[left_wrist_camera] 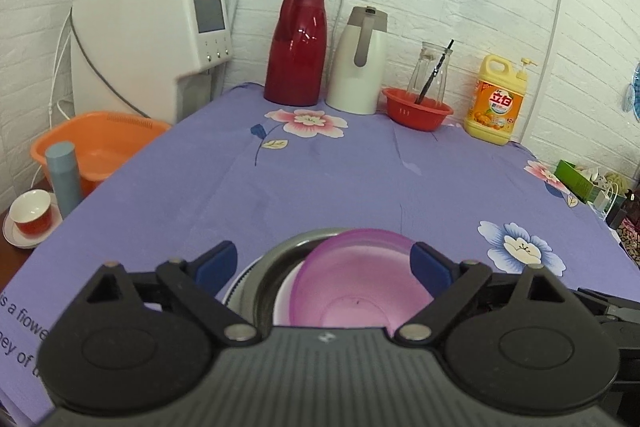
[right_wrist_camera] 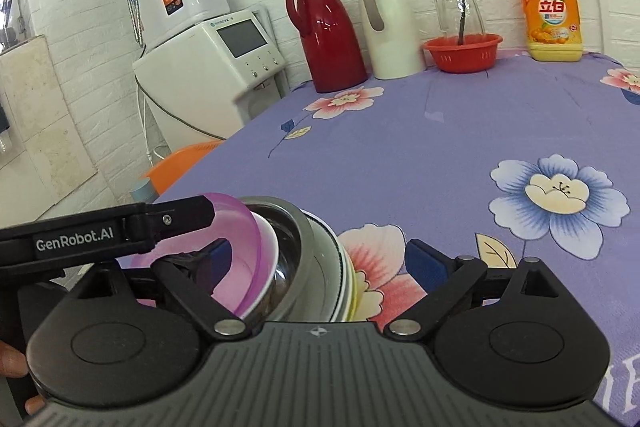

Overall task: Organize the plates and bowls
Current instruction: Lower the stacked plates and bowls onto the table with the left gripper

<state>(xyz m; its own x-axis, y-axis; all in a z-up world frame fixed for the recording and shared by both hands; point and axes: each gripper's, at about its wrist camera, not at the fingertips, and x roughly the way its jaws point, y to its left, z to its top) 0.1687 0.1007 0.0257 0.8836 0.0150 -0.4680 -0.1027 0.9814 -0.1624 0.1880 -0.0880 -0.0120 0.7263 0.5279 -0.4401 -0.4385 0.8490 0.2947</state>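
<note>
A see-through pink bowl (left_wrist_camera: 352,287) sits tilted in a white bowl (left_wrist_camera: 286,291), which rests in a steel bowl (left_wrist_camera: 280,255) on stacked plates (right_wrist_camera: 346,279) near the table's front edge. My left gripper (left_wrist_camera: 323,265) is open around the pink bowl: the right pad is next to its rim and the left pad is well clear. In the right wrist view the same pink bowl (right_wrist_camera: 240,247) and steel bowl (right_wrist_camera: 304,259) lie between the pads of my right gripper (right_wrist_camera: 322,259), which is open and off to the stack's right. One of the left gripper's fingers (right_wrist_camera: 188,215) reaches over the pink rim.
The table wears a purple flowered cloth (left_wrist_camera: 320,167). Along the back wall stand a red thermos (left_wrist_camera: 296,47), a white jug (left_wrist_camera: 360,63), a red colander (left_wrist_camera: 418,109) holding a glass pitcher, and a yellow detergent bottle (left_wrist_camera: 496,99). An orange basin (left_wrist_camera: 96,147) and a teacup (left_wrist_camera: 32,213) sit off the left edge.
</note>
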